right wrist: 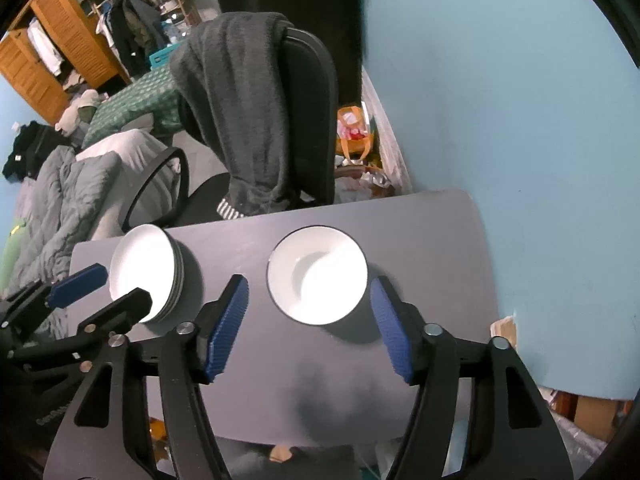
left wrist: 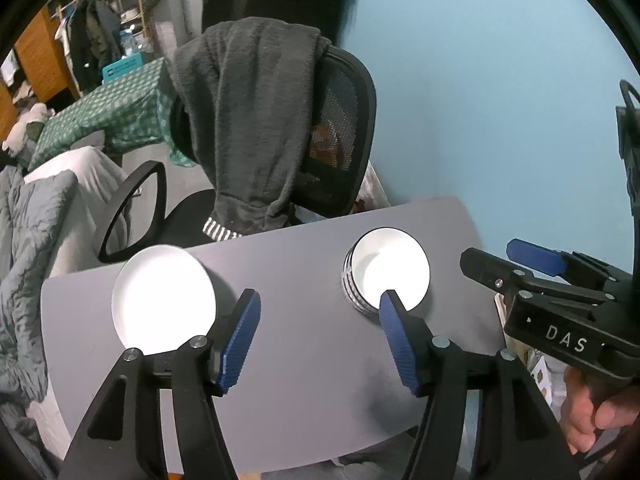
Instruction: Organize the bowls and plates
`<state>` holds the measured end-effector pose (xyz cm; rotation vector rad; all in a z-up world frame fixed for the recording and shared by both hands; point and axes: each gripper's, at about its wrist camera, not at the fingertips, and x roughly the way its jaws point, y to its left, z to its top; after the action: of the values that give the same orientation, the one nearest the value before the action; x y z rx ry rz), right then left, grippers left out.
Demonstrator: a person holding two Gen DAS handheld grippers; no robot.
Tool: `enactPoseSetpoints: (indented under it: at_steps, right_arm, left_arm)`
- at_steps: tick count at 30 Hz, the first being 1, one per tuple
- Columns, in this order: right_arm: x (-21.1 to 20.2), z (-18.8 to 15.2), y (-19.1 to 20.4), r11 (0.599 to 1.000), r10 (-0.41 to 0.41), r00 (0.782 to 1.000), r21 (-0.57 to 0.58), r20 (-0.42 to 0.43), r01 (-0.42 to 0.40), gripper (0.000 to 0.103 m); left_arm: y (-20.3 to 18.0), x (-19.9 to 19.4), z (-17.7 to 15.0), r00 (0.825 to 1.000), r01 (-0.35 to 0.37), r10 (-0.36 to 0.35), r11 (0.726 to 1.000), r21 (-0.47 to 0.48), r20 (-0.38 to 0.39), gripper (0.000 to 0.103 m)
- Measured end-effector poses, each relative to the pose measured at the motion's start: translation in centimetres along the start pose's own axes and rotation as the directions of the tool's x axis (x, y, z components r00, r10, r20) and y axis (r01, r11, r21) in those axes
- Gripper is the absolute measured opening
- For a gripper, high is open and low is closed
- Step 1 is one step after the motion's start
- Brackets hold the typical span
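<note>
A stack of white plates sits at the left of the grey table; it also shows in the right wrist view. A stack of white bowls with striped sides sits at the right; it also shows in the right wrist view. My left gripper is open and empty above the table between the two stacks. My right gripper is open and empty, just in front of the bowls, which sit ahead between its fingers. Each gripper shows in the other's view, the right and the left.
A black office chair draped with a grey sweater stands behind the table. A blue wall is to the right. A bed with grey bedding lies to the left. Bags and clutter sit on the floor by the wall.
</note>
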<state>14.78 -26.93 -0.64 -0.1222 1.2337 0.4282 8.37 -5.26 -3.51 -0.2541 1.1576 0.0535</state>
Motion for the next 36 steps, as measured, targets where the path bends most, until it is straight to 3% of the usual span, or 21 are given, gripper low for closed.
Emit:
enactPoseSetpoints:
  at_steps: [18, 29, 36]
  right_arm:
    - [-2.2, -1.1, 4.7, 0.999, 0.019, 0.999, -0.047, 0.033, -0.017, 0.069]
    - [-1.0, -0.9, 5.2, 0.999, -0.017, 1.000, -0.048, 0.002, 0.017, 0.069]
    - [0.9, -0.5, 2.9, 0.998, -0.039, 0.999, -0.054, -0.038, 0.037, 0.069]
  left_arm:
    - [6.2, -4.2, -2.5, 0.999, -0.014, 0.016, 0.997, -0.073, 0.028, 0.069]
    - [7.3, -3.3, -2.0, 1.000, 0.008, -0.009, 0.999, -0.040, -0.010, 0.069]
    - [5.9, -0.8, -0.8, 0.999, 0.017, -0.018, 1.000, -0.018, -0.047, 0.069]
